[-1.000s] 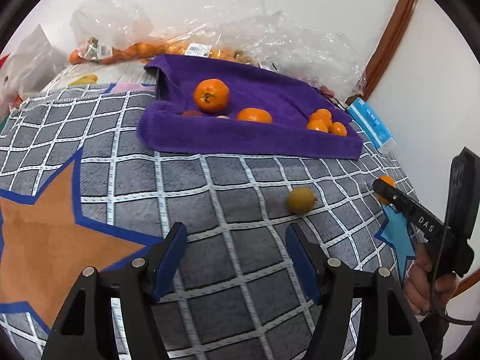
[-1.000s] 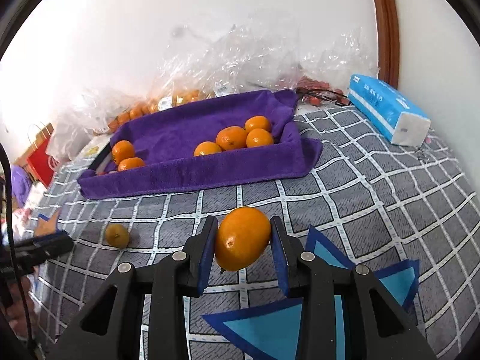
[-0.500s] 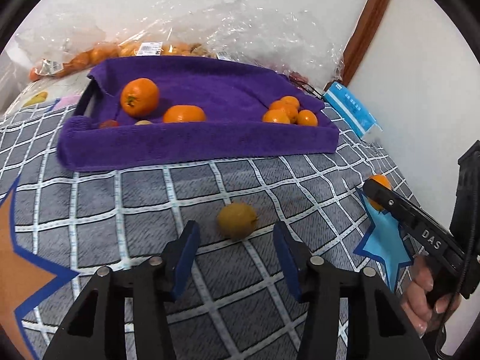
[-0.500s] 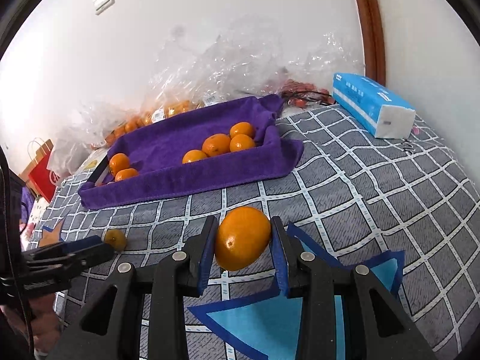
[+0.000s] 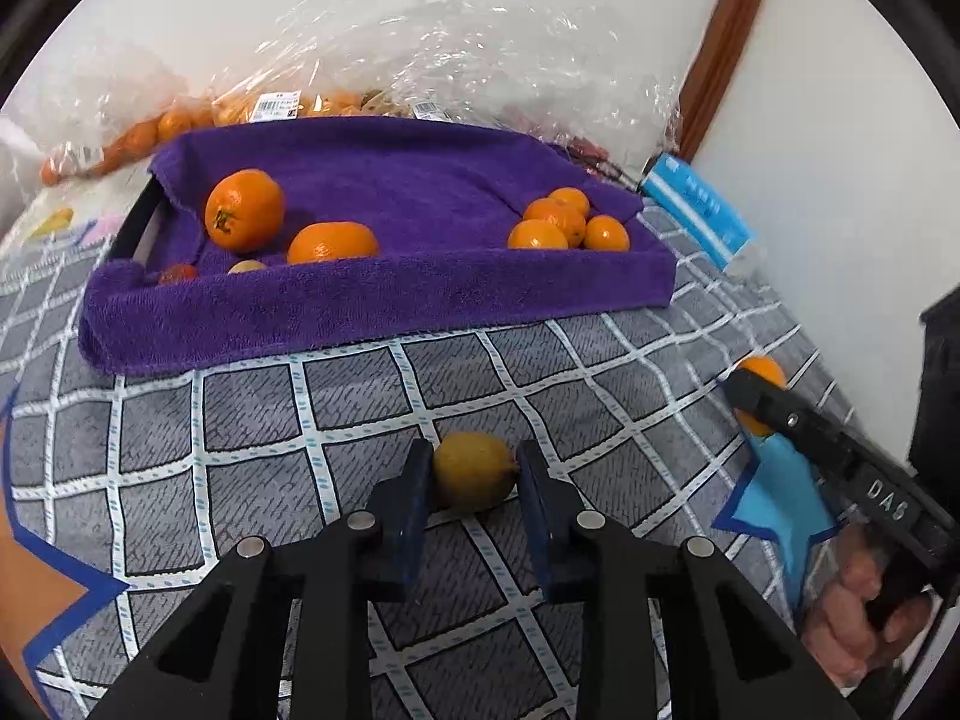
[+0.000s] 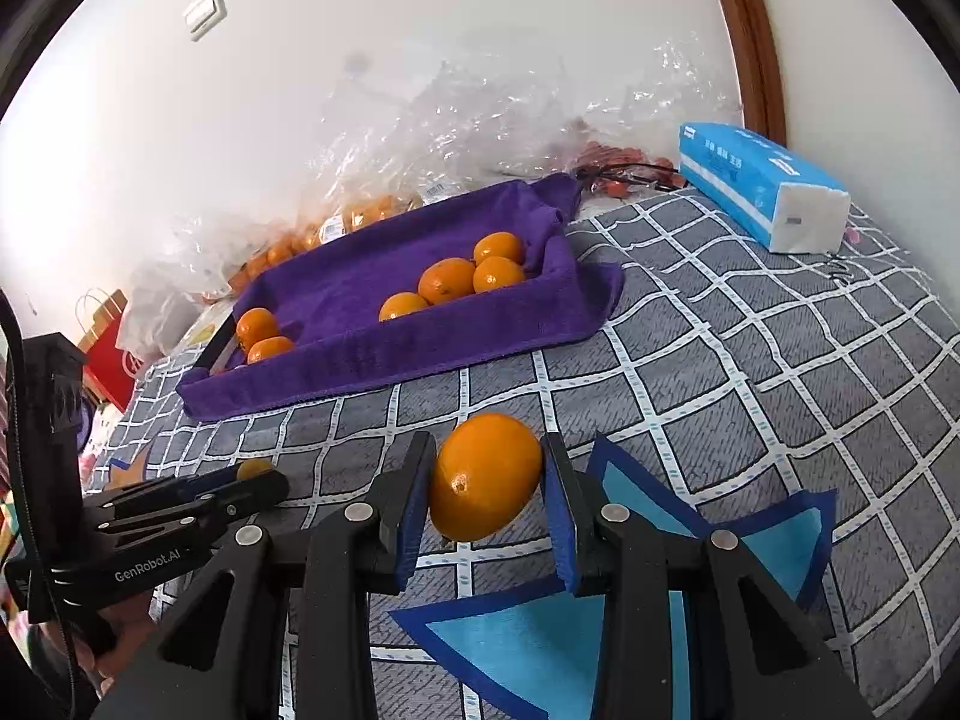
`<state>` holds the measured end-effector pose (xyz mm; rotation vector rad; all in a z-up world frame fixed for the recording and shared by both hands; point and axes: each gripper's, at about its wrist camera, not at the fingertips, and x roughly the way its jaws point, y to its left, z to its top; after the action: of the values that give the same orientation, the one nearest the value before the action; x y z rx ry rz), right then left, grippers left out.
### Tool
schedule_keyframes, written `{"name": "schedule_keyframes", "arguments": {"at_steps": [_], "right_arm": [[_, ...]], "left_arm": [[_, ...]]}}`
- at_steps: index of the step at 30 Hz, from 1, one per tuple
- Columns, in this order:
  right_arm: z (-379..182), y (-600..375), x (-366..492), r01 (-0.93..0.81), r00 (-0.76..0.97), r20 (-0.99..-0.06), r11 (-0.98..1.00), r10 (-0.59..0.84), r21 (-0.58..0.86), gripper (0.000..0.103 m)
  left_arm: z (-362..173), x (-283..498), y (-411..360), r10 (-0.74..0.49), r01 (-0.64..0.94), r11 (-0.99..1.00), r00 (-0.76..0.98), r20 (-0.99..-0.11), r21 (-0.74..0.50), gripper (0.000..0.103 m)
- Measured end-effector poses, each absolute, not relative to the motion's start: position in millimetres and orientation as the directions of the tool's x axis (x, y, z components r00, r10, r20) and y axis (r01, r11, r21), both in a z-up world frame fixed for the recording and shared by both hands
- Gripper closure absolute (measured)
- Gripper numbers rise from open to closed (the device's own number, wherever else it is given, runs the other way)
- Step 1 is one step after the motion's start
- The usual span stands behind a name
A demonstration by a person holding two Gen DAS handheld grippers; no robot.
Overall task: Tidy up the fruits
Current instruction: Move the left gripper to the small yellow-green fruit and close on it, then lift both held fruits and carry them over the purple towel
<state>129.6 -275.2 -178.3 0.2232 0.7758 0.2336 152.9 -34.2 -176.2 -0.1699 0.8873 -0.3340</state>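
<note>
Lemon (image 5: 474, 471) clamped between left tool (image 5: 474, 483) pads

1. Left tongs (image 5: 474, 483): matte black angular arms, dark blue pads, one silver screw on each link.
2. Right tongs (image 6: 487, 495): same black build with blue pads; white "DAS" lettering on the side.
3. White "GenRobot.AI" lettering on the left body; a thin black cable beside it.

Grid-pattern bedspread (image 6: 750, 372): purple towel tray (image 5: 372, 300), tissue pack (image 6: 762, 186), yellowish fruit (image 5: 474, 471).
</note>
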Motion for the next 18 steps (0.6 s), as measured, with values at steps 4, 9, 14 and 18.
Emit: {"name": "schedule_keyframes", "arguments": {"at_steps": [4, 9, 14, 18], "right_arm": [[-176.2, -273.0, 127.7, -0.141, 0.698, -0.652, 0.950, 0.295, 0.279, 0.068], [-176.0, -272.6, 127.5, -0.136, 0.700, -0.653, 0.952, 0.289, 0.275, 0.068], [-176.9, -272.2, 128.7, -0.129, 0.696, -0.662, 0.955, 0.279, 0.267, 0.068], [-175.3, -271.2, 127.4, -0.125, 0.704, -0.659, 0.959, 0.266, 0.253, 0.068]], "left_arm": [[-174.1, 148.1, -12.2, -0.415, 0.181, 0.901, 0.626, -0.661, -0.394, 0.076], [-167.9, 142.2, -13.7, -0.408, 0.192, 0.903, 0.661, -0.629, -0.384, 0.076], [-162.9, 139.4, -11.8, -0.400, 0.194, 0.905, 0.687, -0.606, -0.378, 0.076], [-158.5, 134.7, -10.2, -0.380, 0.189, 0.913, 0.716, -0.586, -0.361, 0.076]]}}
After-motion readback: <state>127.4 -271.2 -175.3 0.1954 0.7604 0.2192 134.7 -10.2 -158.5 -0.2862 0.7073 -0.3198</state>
